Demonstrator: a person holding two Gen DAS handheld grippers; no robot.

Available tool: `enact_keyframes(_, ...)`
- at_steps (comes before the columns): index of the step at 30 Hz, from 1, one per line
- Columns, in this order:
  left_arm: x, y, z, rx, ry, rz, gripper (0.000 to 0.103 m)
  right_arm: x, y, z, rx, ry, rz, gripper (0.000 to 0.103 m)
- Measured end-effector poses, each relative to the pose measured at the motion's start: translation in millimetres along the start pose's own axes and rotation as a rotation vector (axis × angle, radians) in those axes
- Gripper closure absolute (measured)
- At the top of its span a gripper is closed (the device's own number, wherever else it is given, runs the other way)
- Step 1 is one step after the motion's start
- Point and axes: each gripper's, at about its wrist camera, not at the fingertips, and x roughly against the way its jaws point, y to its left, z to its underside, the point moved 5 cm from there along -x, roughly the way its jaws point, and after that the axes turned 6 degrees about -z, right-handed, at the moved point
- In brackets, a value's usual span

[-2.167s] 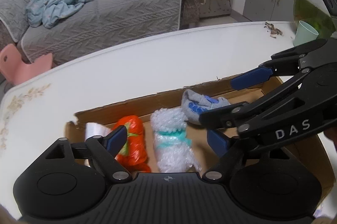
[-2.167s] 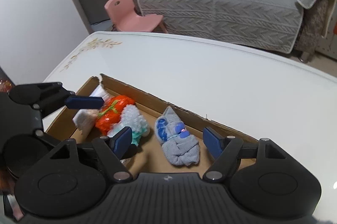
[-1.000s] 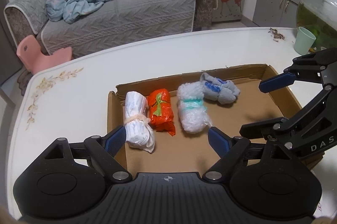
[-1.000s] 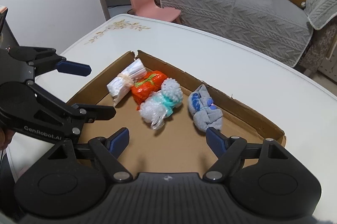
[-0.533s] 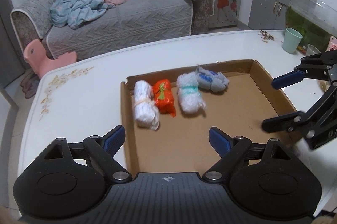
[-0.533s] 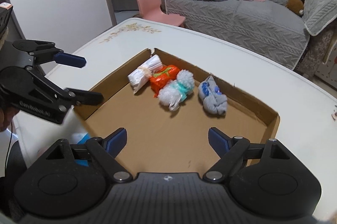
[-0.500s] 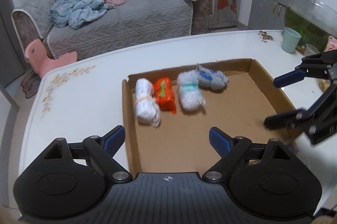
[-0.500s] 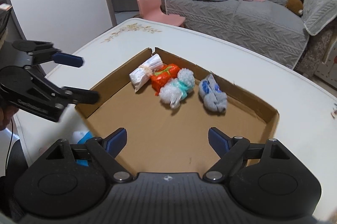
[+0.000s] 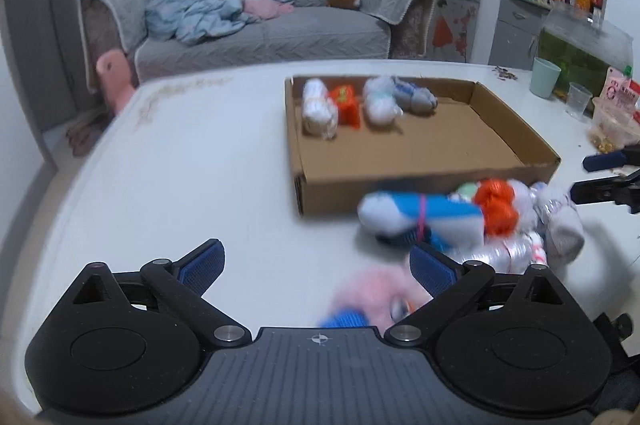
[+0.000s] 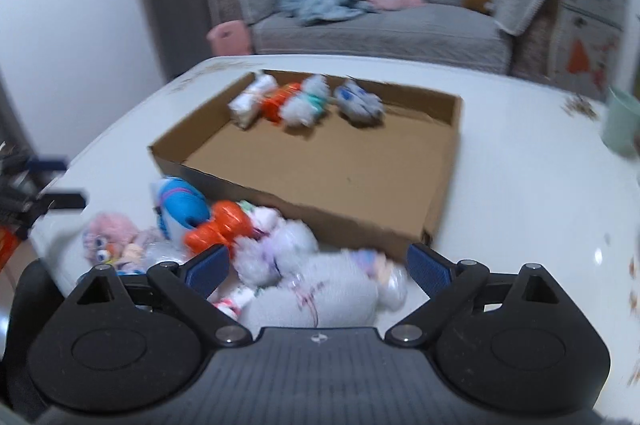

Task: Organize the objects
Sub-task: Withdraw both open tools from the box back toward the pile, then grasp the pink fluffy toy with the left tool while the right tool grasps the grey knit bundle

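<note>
A shallow cardboard tray [image 9: 420, 161] lies on the white table [image 9: 180, 165]. Several bundles line its far wall: a white roll [image 9: 318, 107], an orange one [image 9: 346, 103], a fluffy white-teal one [image 9: 380, 101] and a grey-blue sock [image 9: 414, 99]. Loose bundles are heaped in front of its near wall, among them a blue-white roll [image 9: 424, 215], an orange bundle [image 9: 496, 207] and a pink fluffy one [image 9: 376, 291]. My left gripper [image 9: 316, 265] hangs over the table left of the heap, jaws opening, gripping nothing. My right gripper [image 10: 318, 265] hovers over a white fluffy bundle [image 10: 276, 253], jaws opening, pads not pressing it.
A mint cup [image 9: 544, 77], a clear cup [image 9: 578, 99] and a snack tub [image 9: 612, 129] stand at the table's right side, before a fish tank [image 9: 580, 41]. Beyond the table are a grey sofa [image 9: 260, 21] and a pink chair [image 9: 114, 73].
Both grippers have drawn back from the tray toward the table's near edge, and their jaws stand wider. The heap of loose bundles has come into view. The bundles in the tray lie as before.
</note>
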Motion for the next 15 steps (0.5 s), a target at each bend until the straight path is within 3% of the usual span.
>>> enact_keyframes(5,-7,0,22,0.034,0.011,0.025,0.002,-23,3,13,-0.04,0.004,0.027,0.008)
enact_keyframes(8,-17,-2,26,0.035,0.024,0.044,0.002,-28,2,22,-0.008,0.018,0.089,0.008)
enact_keyframes(12,-28,-5,29,0.026,0.049,0.069,0.005,-23,-8,30,-0.038,0.017,0.094,0.01)
enact_keyframes(15,-34,-6,32,0.018,0.068,0.085,0.012,-18,-14,36,-0.059,0.015,0.088,0.022)
